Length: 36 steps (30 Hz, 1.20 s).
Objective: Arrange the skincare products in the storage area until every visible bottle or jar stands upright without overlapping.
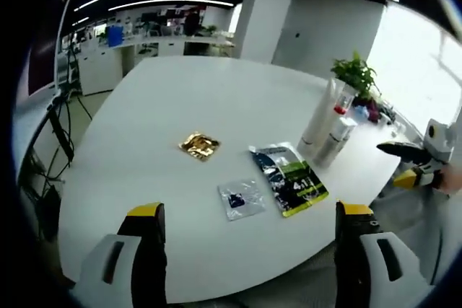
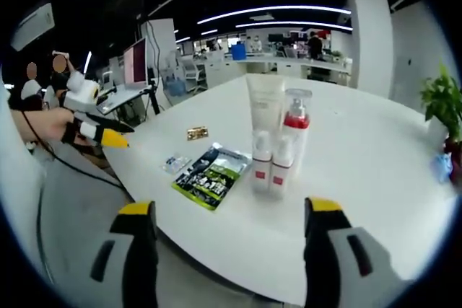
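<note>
Several skincare bottles stand upright in a tight group on the white table [image 2: 361, 142]: a tall white tube [image 2: 265, 106], a clear bottle with a red cap [image 2: 296, 124], and two small white bottles with red labels [image 2: 260, 165] [image 2: 281, 169]. The same group [image 1: 328, 128] appears at the table's right side in the left gripper view. A dark green sachet [image 1: 289, 178] [image 2: 211, 177], a small clear packet [image 1: 241, 198] [image 2: 175, 163] and a gold sachet [image 1: 200, 145] [image 2: 197, 133] lie flat. My left gripper [image 1: 250, 210] and right gripper [image 2: 229, 208] hover open off the table's edge, holding nothing.
A potted plant [image 1: 354, 73] [image 2: 444, 99] stands behind the bottles, with a blue item [image 2: 442, 167] beside it. The right gripper [image 1: 415, 160] shows off the table's right edge; the left gripper [image 2: 94, 131], held by a hand, shows at the left. Office desks lie beyond.
</note>
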Motion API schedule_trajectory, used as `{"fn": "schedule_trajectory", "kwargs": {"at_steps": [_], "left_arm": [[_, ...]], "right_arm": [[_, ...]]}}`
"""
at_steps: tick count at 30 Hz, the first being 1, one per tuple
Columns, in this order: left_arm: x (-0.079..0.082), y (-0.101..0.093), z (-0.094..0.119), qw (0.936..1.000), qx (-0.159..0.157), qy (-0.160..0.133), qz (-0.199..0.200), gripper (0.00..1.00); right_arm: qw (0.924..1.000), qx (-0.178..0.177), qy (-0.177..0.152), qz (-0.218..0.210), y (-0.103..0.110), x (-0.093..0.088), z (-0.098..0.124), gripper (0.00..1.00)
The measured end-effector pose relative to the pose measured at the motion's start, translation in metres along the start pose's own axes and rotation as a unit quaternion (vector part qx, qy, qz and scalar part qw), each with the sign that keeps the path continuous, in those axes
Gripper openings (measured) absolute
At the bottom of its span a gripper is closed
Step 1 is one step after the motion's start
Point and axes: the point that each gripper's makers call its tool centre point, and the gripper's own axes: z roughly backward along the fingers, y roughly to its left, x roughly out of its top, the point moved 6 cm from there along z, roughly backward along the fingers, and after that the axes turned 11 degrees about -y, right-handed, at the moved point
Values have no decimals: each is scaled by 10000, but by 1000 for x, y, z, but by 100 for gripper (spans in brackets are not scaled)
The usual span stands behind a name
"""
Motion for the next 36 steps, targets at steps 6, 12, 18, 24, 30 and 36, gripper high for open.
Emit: {"fn": "schedule_trajectory", "kwargs": {"at_steps": [6,12,18,24,30,36], "left_arm": [[3,-5,8,9998,-68,-152,-105,97],[5,-3,12,9994,-23,-287,-180,97],[3,-4,9,9991,-44,-263,-317,97],[5,1,9,9992,7,-386,-60,97],[3,1,7,9994,-30,-329,-58,97],[3,2,5,9996,1,-298,3,97]], "right_arm": [[10000,12,28,-4,0,-1,0,84],[10000,28,61,-8,1,-2,0,84],[9999,30,96,2,2,-3,0,84],[9999,19,138,17,2,-4,-1,84],[9998,16,187,29,2,-5,-1,84],[9998,29,206,35,2,-5,-1,84]]}}
